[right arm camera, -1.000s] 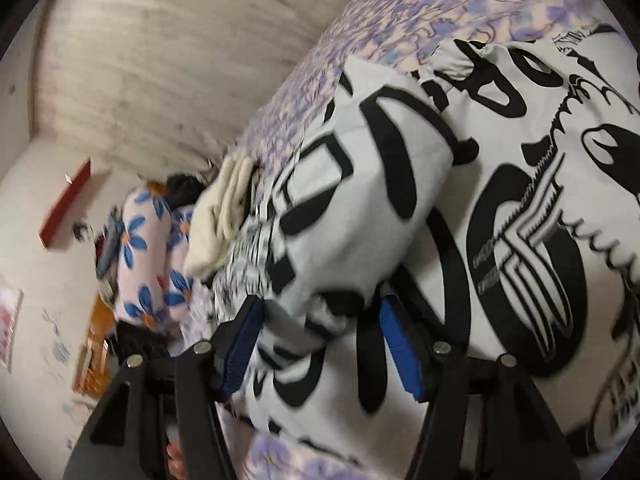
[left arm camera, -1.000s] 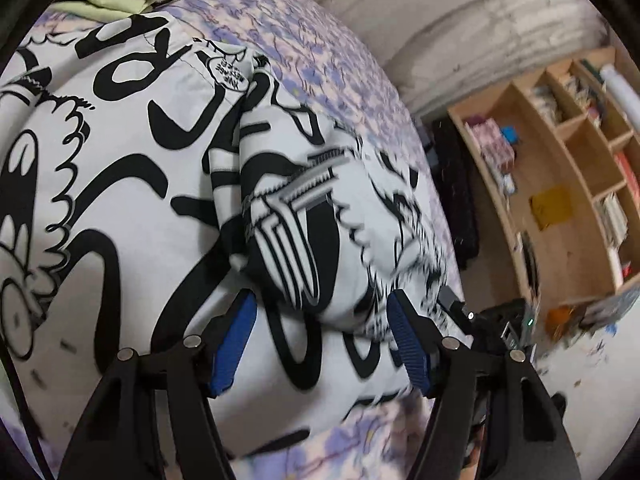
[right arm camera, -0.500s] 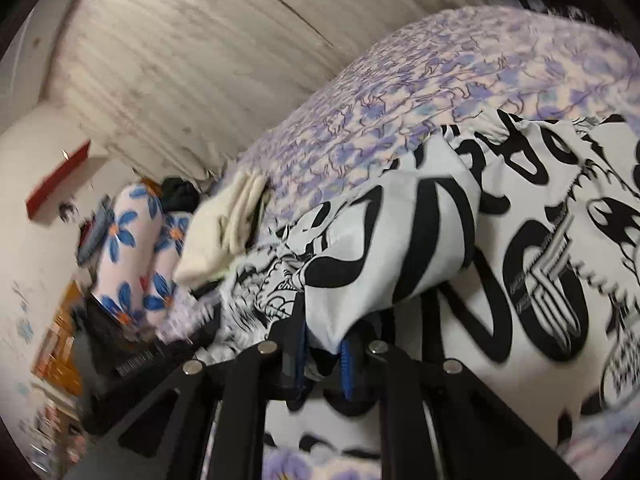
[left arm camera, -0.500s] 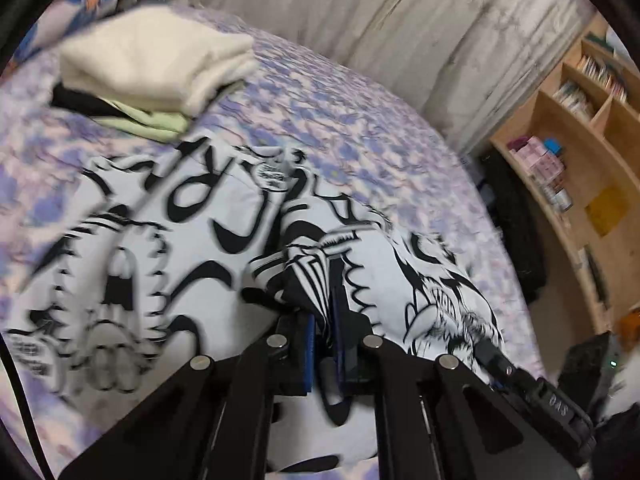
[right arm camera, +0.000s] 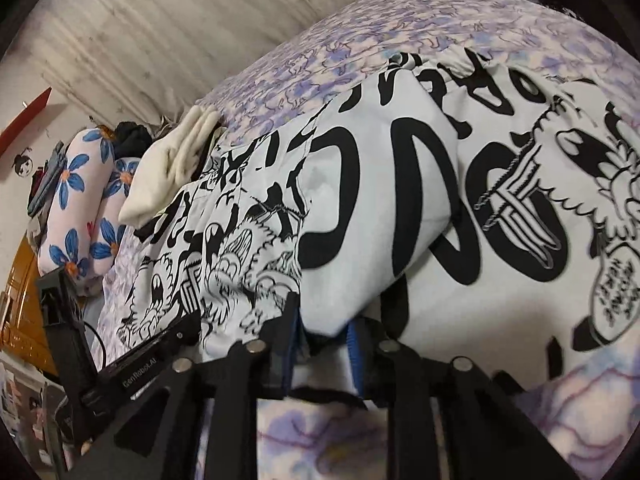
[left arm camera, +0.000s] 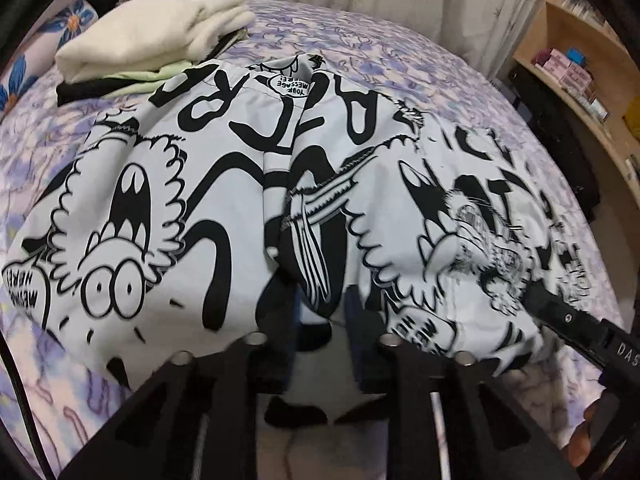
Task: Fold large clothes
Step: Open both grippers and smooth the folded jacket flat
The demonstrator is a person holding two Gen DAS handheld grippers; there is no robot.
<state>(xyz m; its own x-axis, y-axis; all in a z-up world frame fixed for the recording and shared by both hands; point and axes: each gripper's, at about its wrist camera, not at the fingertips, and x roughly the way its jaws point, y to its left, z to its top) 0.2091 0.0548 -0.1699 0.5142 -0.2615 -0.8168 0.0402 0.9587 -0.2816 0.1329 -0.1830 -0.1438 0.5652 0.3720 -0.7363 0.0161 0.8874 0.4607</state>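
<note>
A large white garment with black cartoon print [left arm camera: 192, 184] lies on the bed, partly folded; it also shows in the right wrist view [right arm camera: 500, 240]. My left gripper [left arm camera: 322, 320] is shut on a raised fold of the garment near its front edge. My right gripper [right arm camera: 324, 332] is shut on another fold of the same garment at its near edge. The right gripper's body shows at the right in the left wrist view [left arm camera: 568, 320]. The left gripper's body shows at the left in the right wrist view [right arm camera: 132, 372].
The bed has a purple-and-cream patterned sheet [left arm camera: 400, 56]. A stack of folded clothes, cream on top [left arm camera: 152, 44], sits at the far left. A flowered pillow [right arm camera: 80, 204] lies beyond it. A wooden shelf unit [left arm camera: 592, 80] stands to the right.
Both grippers closed on folds of the garment about half a second ago and still hold them. Both have since pulled back and lifted the cloth, with more of the spread garment in view.
</note>
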